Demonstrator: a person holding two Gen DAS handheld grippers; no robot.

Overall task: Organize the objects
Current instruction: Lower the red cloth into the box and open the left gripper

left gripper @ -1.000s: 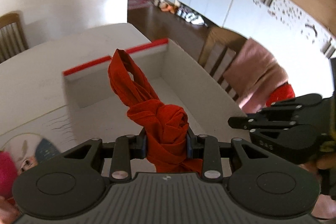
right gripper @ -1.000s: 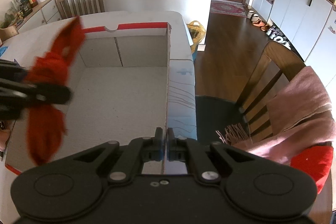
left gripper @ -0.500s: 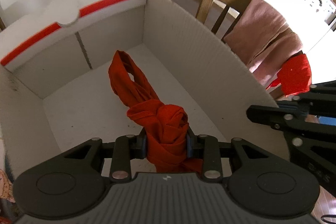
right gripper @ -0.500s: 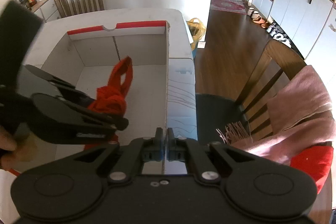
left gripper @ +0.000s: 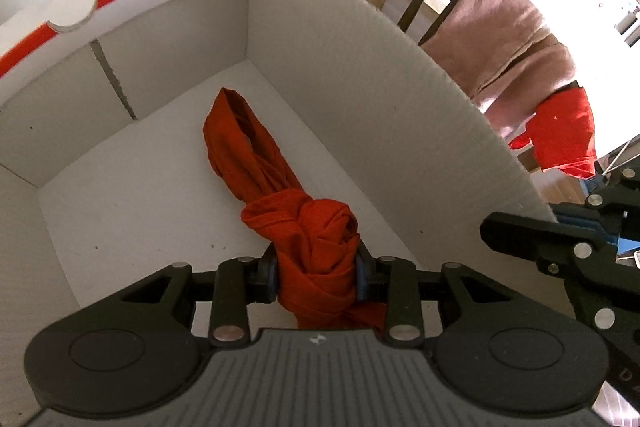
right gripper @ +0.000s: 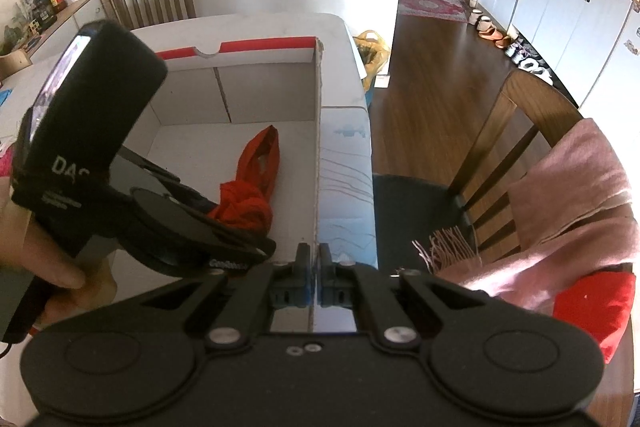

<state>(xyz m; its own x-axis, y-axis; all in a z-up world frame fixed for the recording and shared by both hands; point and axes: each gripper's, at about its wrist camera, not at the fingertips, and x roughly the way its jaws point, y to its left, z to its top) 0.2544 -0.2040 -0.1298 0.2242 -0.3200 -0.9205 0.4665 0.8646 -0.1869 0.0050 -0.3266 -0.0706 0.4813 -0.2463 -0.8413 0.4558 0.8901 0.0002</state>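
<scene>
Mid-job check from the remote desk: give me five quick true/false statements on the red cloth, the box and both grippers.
1. The knotted red cloth sits between the left gripper's fingers. True; its jaws have just been opening a little.
2. The cloth's looped end lies on the floor of the white cardboard box. True.
3. The right gripper is wide open. False: it is shut, clamped on the top edge of the box's side wall.
4. The box already holds several other items. False: only the red cloth shows inside.
5. The pink scarf lies in the box. False: it hangs over a wooden chair beside the table.
</scene>
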